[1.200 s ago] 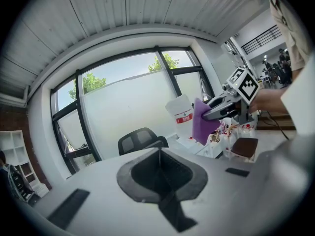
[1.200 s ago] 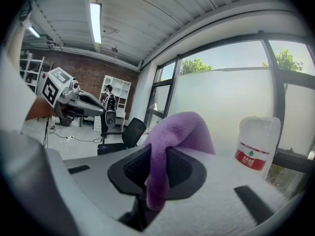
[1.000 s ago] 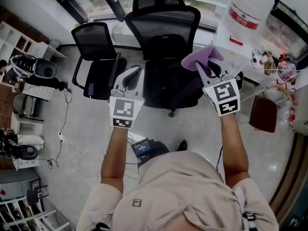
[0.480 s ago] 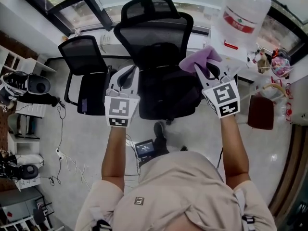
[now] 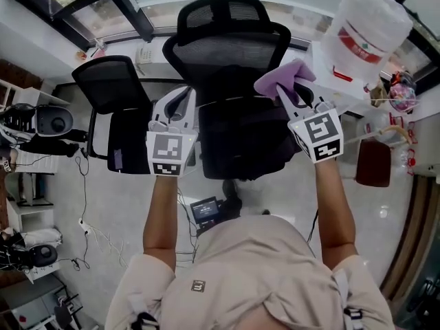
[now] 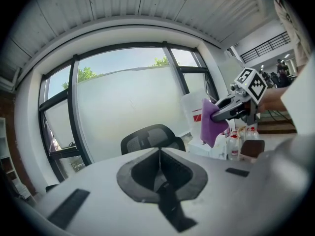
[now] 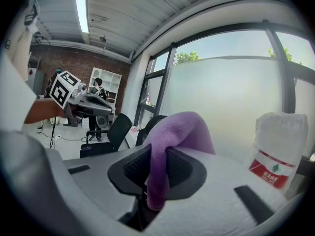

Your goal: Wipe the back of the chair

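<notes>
Seen from above, a person holds out both arms, one two-jaw gripper in each hand, toward a large black mesh office chair with a headrest. The left gripper hangs over the chair's left edge, near the seat, its jaws pressed together with nothing between them. The right gripper is at the chair's right edge, level with the backrest, its jaws clamped on a single purple cloth, which bunches up and droops over the jaw tips beside the mesh back. There are two chairs in all: a second, smaller black chair stands just left of the large one. One big clear water bottle with a red label stands to the right of the large chair.
</notes>
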### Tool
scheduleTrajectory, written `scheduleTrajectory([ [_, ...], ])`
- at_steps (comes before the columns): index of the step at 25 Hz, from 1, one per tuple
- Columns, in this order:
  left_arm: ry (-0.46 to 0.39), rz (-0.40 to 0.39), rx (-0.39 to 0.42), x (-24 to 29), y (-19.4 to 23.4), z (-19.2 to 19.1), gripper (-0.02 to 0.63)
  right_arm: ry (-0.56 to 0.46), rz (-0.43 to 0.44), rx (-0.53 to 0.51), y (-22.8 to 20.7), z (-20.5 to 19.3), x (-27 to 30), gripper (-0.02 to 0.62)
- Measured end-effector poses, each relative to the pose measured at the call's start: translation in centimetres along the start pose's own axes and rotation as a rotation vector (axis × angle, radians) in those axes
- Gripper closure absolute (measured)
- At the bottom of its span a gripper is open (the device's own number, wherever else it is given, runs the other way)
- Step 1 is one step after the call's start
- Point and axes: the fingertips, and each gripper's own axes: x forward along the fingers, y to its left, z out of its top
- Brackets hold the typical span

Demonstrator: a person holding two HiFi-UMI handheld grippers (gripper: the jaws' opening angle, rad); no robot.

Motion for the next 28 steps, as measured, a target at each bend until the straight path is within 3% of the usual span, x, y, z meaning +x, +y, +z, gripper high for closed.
scheduleTrajectory([
  [17,0.005,0.024,-0.071,4.1,13.1,-6.8,0.595,0.003,0.104,-0.056,4.7,3.3,20.4,0.545],
  [28,0.087,0.086,-0.112,2.5,15.8,-14.5,0.595,0.035,0.195,-0.058,9.9,-1.2,33.1,0.545],
])
